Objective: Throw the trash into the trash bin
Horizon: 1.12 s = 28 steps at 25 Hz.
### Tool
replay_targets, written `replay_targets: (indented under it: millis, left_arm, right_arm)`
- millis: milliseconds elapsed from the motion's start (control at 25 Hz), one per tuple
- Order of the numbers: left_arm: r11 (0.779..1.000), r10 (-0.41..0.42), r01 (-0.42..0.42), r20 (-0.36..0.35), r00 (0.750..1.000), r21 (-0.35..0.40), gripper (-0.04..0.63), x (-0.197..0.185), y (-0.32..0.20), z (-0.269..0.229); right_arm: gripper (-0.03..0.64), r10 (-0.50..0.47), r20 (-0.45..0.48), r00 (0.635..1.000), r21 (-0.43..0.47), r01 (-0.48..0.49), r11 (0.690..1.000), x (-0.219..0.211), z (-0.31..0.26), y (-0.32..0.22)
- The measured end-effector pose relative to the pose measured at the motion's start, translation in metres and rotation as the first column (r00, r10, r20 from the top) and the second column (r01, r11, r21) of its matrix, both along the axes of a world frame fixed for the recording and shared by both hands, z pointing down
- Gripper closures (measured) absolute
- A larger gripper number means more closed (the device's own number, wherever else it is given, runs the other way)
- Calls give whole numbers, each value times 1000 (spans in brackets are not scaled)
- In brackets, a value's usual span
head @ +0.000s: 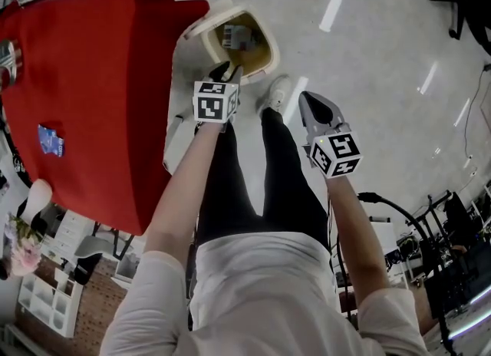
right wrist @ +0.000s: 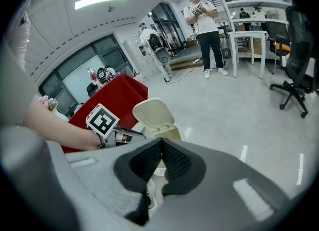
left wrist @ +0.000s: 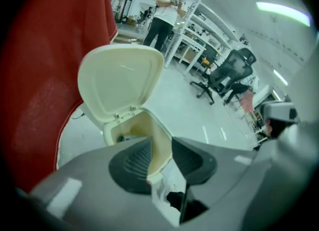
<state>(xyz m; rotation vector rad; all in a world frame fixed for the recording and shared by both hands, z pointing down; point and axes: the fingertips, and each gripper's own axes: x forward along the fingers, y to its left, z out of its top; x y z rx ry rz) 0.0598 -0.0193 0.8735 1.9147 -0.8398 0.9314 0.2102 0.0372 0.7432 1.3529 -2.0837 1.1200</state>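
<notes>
Right gripper (head: 307, 99) hung with its jaws pressed together, empty; left gripper (head: 227, 70) hovered over the open trash bin (head: 272, 47), jaws narrowly apart, empty.

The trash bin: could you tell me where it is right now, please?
In the head view the trash bin stands at top centre, lid open, just right of the red-covered table, directly beyond the left gripper.

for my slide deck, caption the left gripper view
Left gripper, fingers apart and empty, aimed into the open cream plastic trash bin beside a red cloth
</notes>
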Motion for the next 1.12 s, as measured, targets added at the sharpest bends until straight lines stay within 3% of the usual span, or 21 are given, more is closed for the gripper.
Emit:
replay_targets:
  millis: [440, 1120]
  left_arm:
    - [999, 42, -41, -32, 999, 19, 510, -1, 21, -77]
    - [986, 54, -45, -55, 997, 160, 567, -30, 34, -230]
  right_arm:
    - [615, -38, -10, 999, 81, 39, 996, -15, -56, -9]
    - [615, -99, -55, 994, 167, 107, 980, -41, -160, 11]
